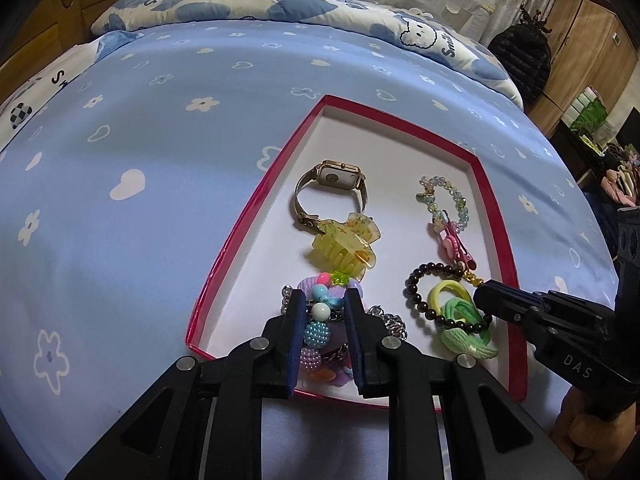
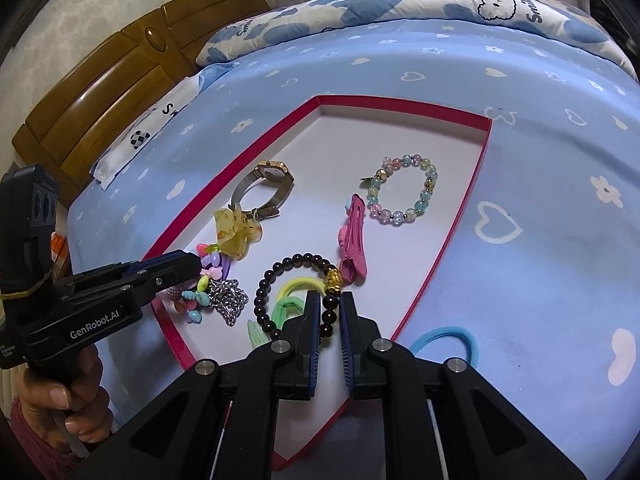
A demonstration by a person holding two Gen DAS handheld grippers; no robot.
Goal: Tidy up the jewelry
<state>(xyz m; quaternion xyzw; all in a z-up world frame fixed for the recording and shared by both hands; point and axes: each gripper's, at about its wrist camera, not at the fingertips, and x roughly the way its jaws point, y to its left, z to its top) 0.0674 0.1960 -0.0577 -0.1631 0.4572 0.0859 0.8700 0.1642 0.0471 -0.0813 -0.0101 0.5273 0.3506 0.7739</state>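
A shallow red-rimmed box with a white floor lies on the blue bedspread. My left gripper stands slightly open low over its near left corner, with a colourful bead bracelet between the pads and a small gap beside it. My right gripper is open by a narrow slot around the dark bead bracelet, which lies on the box floor with its gold charm. Yellow and green hair ties lie inside that bracelet. A silver chain sits beside the colourful beads.
Further in the box are a gold watch, a yellow claw clip, a pastel bead bracelet and a pink hair clip. A blue hair tie lies on the bedspread right of the box. A wooden headboard stands behind.
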